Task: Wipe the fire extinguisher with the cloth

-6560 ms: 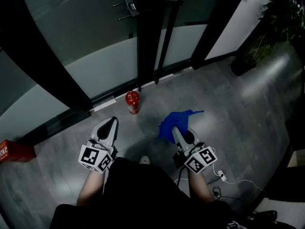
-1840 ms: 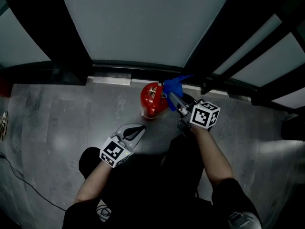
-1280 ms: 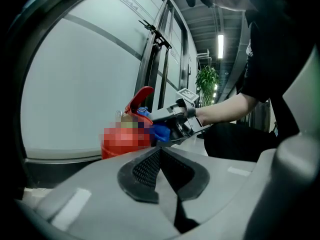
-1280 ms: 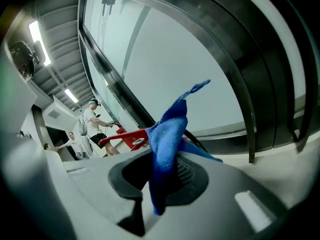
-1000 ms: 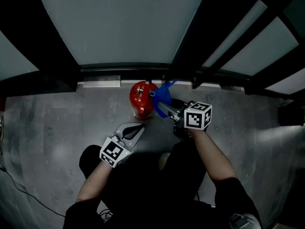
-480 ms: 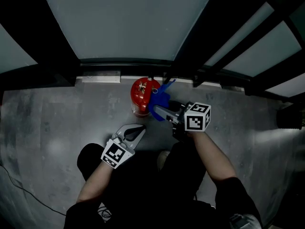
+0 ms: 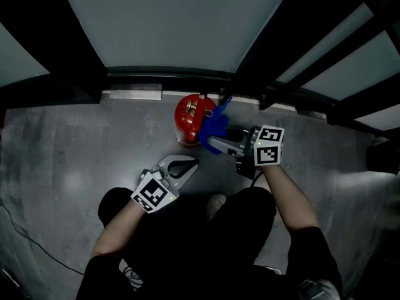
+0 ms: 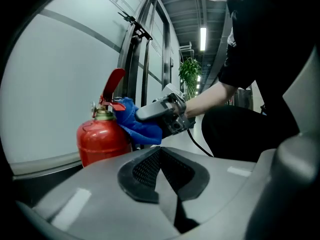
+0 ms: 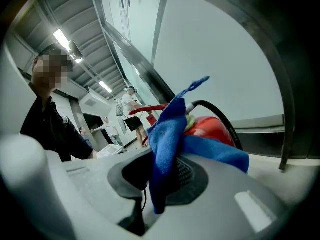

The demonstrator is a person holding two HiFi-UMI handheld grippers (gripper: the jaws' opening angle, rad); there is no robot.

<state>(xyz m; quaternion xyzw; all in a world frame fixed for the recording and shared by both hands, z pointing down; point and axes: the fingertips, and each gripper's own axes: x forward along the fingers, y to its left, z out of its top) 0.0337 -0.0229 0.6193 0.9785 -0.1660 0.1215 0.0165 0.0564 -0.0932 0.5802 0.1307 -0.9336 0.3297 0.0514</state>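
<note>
While the wiping stroke itself seems to be the step in hand, the head view shows the fire extinguisher (image 7: 189, 119) standing upright at the far edge of the floor (image 7: 75, 155), close against the foot of the glass wall (image 7: 175, 24); the right gripper (image 7: 212, 144) reaches in from the extinguisher's right and holds the blue cloth (image 7: 214, 127) against its upper right side, beside the valve; the left gripper (image 7: 186, 165) hovers nearer the person, near the cylinder but apart from it. From the left gripper view, that gripper's jaws are pressed together with nothing between them; beyond them the red cylinder stands at the left, with the cloth bunched against its neck just under the red lever (image 8: 114, 81). From the right gripper view, the jaws are pinched on a fold of the cloth, which hangs down over the pads and spreads to the right across the red shoulder; the black hose (image 9: 222, 114) arcs over the top. Only the shoulder and neck look to be under the cloth, so I judge most of the body is not yet wiped; the next move calls for drawing the cloth round and down the cylinder with even pressure, keeping it from catching on the lever or hose; pushing too hard sideways could rock the bottle, and the idle left gripper is well placed to steady it.
</note>
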